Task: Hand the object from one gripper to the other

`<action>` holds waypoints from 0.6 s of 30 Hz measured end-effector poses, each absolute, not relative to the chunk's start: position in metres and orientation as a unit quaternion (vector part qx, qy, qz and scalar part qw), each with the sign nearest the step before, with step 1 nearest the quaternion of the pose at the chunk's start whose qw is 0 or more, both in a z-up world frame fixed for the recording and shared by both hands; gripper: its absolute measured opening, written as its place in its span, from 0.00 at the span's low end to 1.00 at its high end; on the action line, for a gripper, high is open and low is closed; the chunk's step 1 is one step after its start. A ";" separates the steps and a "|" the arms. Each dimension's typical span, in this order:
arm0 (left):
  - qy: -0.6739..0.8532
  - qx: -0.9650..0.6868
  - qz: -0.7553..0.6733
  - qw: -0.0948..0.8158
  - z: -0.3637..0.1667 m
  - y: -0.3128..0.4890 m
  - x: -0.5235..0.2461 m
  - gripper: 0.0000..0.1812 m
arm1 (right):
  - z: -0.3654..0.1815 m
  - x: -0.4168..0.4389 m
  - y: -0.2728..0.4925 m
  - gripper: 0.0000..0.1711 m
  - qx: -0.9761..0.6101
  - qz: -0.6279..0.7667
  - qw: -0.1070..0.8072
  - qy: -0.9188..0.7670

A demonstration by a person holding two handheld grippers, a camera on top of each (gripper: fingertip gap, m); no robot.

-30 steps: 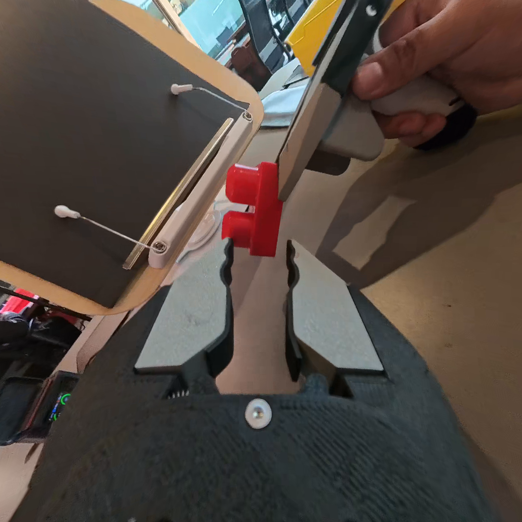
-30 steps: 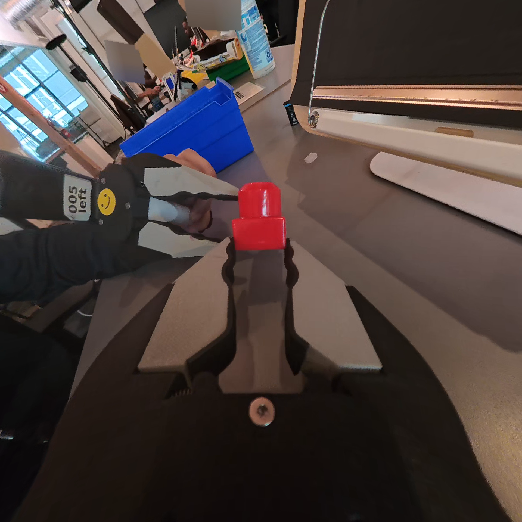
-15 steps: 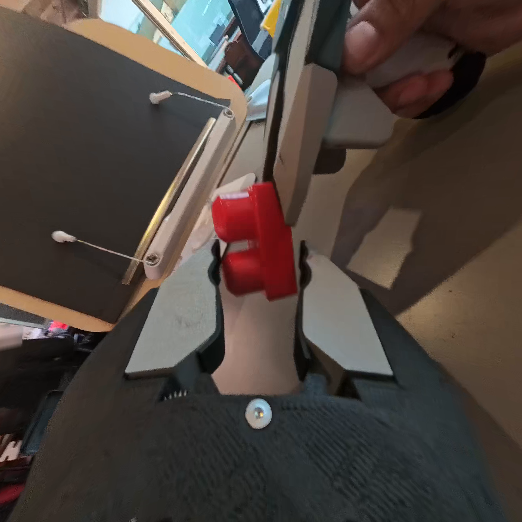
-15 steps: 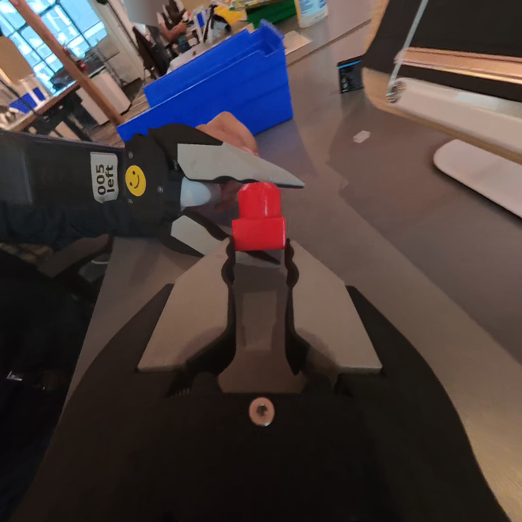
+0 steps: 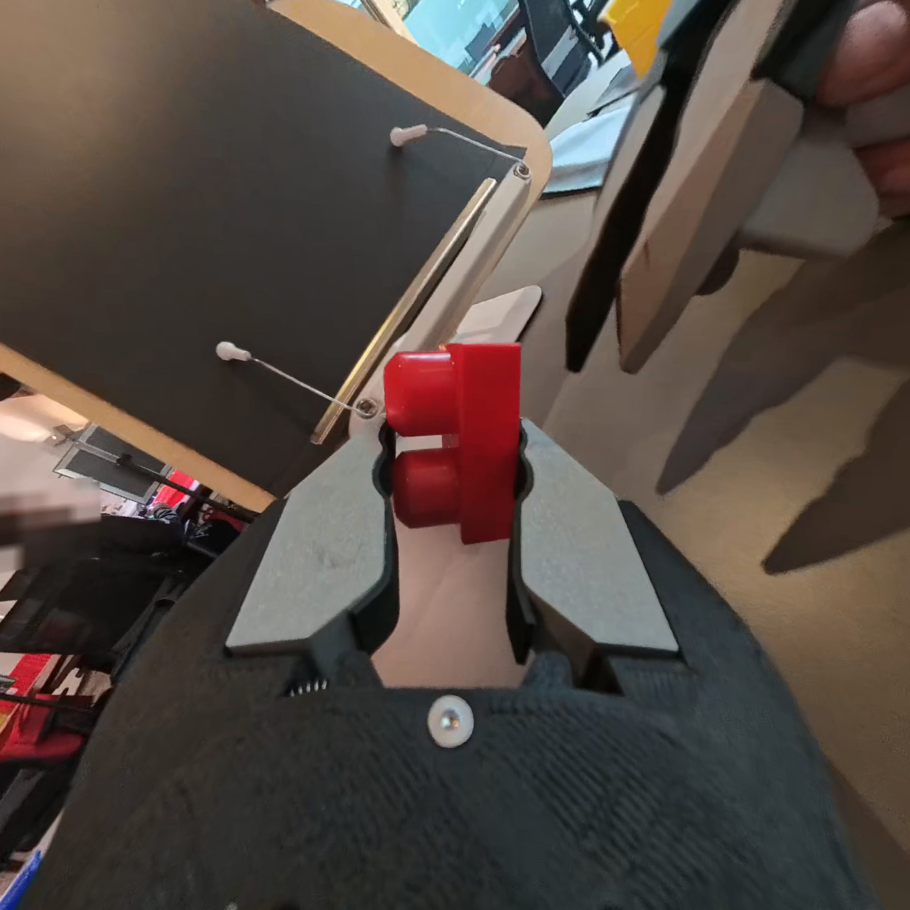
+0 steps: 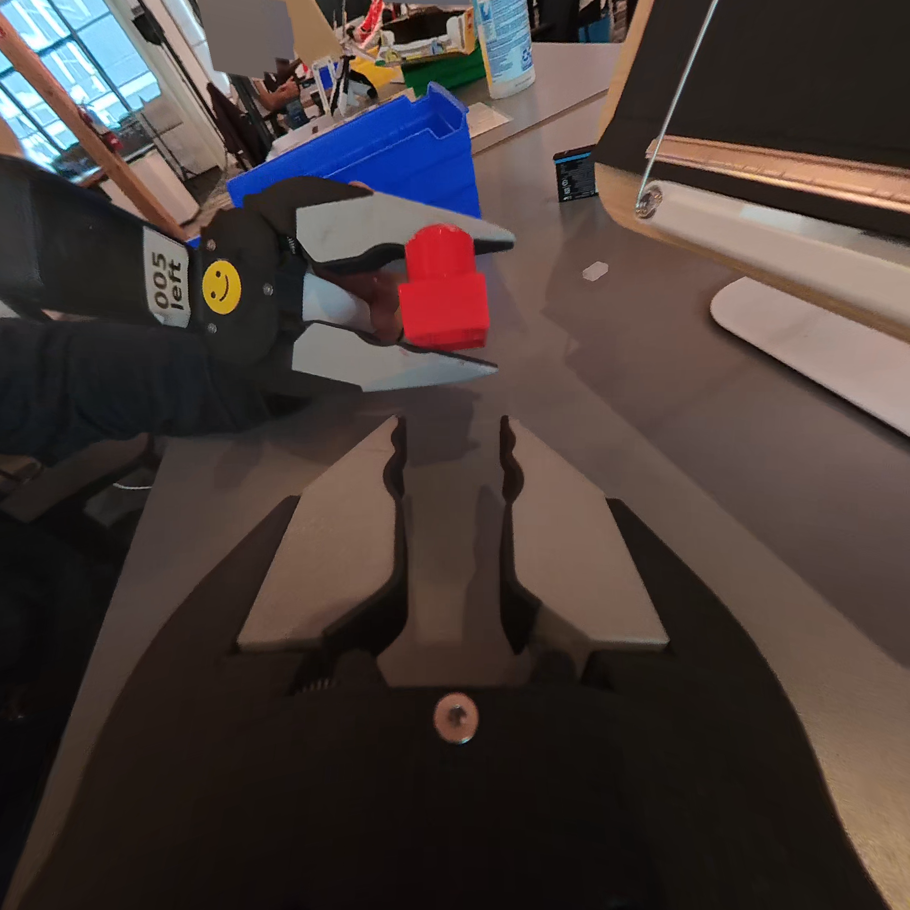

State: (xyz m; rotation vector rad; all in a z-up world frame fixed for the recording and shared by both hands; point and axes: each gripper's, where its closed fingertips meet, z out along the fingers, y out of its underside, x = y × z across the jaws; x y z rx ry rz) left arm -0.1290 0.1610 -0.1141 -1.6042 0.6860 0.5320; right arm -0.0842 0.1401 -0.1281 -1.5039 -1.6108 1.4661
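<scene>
left gripper (image 5: 450,460) – jaws pinch the red block (image 5: 455,443) above the table (image 6: 640,443) | right gripper (image 6: 450,433) – jaws spread, empty, just beside | advice: grip firm, back right straight off

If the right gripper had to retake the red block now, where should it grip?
Probably the free end of the red block jutting past the left gripper. Come straight forward with the right gripper, closing on the slab's flat side faces; the rounded studs would slip.
</scene>
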 end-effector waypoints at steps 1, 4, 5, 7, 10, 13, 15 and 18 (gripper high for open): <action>0.303 -0.695 0.235 0.608 -0.116 0.161 -0.128 0.25 | -0.127 -0.084 0.142 0.21 -0.550 0.532 0.257 -0.591; 0.320 -0.692 0.235 0.603 -0.119 0.161 -0.120 0.25 | -0.124 -0.084 0.144 0.24 -0.545 0.517 0.284 -0.596; 0.324 -0.691 0.234 0.602 -0.119 0.160 -0.119 0.25 | -0.125 -0.085 0.145 0.26 -0.544 0.510 0.292 -0.598; 0.332 -0.692 0.223 0.601 -0.121 0.159 -0.114 0.25 | -0.126 -0.085 0.146 0.28 -0.541 0.492 0.307 -0.609; 0.344 -0.719 0.124 0.591 -0.132 0.155 -0.099 0.25 | -0.127 -0.084 0.146 0.30 -0.527 0.445 0.342 -0.638; 0.315 -0.766 0.024 0.560 -0.145 0.154 -0.095 0.25 | -0.124 -0.081 0.151 0.26 -0.512 0.377 0.401 -0.660; 0.297 -0.766 -0.011 0.570 -0.139 0.152 -0.094 0.25 | -0.119 -0.081 0.154 0.22 -0.501 0.339 0.439 -0.664; 0.286 -0.768 -0.034 0.572 -0.137 0.151 -0.089 0.25 | -0.115 -0.082 0.148 0.21 -0.478 0.312 0.471 -0.672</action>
